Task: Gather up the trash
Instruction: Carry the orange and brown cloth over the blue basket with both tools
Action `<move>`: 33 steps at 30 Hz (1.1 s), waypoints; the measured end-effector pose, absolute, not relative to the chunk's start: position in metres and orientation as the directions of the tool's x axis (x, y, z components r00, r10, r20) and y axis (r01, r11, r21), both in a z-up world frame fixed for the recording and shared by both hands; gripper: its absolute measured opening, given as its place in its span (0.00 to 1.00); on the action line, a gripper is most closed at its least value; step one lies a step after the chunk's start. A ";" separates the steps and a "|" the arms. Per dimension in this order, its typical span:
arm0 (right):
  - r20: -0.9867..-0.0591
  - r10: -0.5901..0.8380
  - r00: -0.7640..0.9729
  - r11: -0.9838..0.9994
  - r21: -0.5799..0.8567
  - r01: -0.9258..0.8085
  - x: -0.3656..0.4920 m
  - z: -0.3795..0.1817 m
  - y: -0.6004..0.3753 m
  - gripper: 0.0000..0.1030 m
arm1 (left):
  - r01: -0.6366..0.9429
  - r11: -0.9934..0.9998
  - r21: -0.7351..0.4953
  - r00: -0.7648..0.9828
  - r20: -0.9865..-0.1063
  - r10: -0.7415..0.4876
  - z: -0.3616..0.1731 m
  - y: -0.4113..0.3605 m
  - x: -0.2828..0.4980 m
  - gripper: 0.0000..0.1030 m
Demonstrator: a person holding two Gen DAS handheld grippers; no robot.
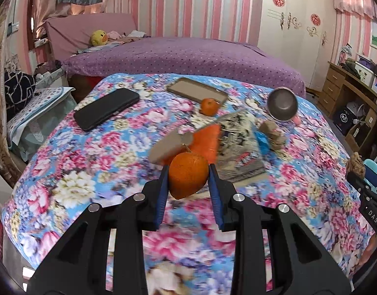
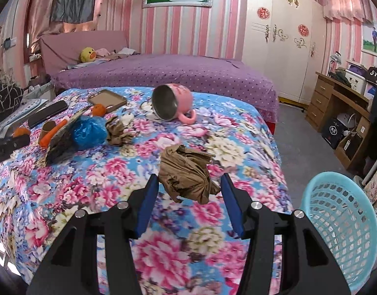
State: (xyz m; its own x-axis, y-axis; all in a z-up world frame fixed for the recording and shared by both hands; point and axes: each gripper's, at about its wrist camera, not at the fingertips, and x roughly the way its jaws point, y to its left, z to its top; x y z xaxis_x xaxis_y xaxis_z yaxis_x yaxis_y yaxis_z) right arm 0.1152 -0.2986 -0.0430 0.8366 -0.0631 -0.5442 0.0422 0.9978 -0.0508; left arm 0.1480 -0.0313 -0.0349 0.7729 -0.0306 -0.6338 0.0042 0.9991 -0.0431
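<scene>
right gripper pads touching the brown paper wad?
Cannot tell. In the right wrist view the brown paper wad hangs between the right gripper's blue pads, off the floral cloth, so it seems held, but no contact edge shows plainly.

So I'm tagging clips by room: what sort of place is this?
A bedroom, most likely: a bed under a purple dotted cover, a white wardrobe, and a wooden desk by the striped wall.
</scene>
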 end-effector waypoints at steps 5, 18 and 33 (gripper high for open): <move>-0.539 -0.075 0.839 0.997 -0.038 0.064 0.110 -0.042 -0.316 0.51 | 0.008 0.999 -0.032 0.784 -0.620 -0.027 -0.034 -0.054 0.143 0.29; -0.519 -0.127 0.845 0.991 -0.032 0.130 0.090 -0.037 -0.369 0.51 | 0.080 0.996 -0.036 0.776 -0.625 -0.085 -0.041 -0.104 0.139 0.29; -0.512 -0.167 0.842 0.984 -0.028 0.178 0.069 -0.025 -0.459 0.51 | 0.165 0.986 0.031 0.805 -0.582 -0.117 -0.025 -0.183 0.134 0.29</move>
State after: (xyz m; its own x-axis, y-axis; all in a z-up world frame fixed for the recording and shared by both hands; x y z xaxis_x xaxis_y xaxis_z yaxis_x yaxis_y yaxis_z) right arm 0.0692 -0.4586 -0.0252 0.8425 -0.1668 -0.5123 0.1776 0.9837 -0.0281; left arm 0.1343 -0.1828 -0.0248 0.8046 -0.1167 -0.5822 0.1651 0.9858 0.0305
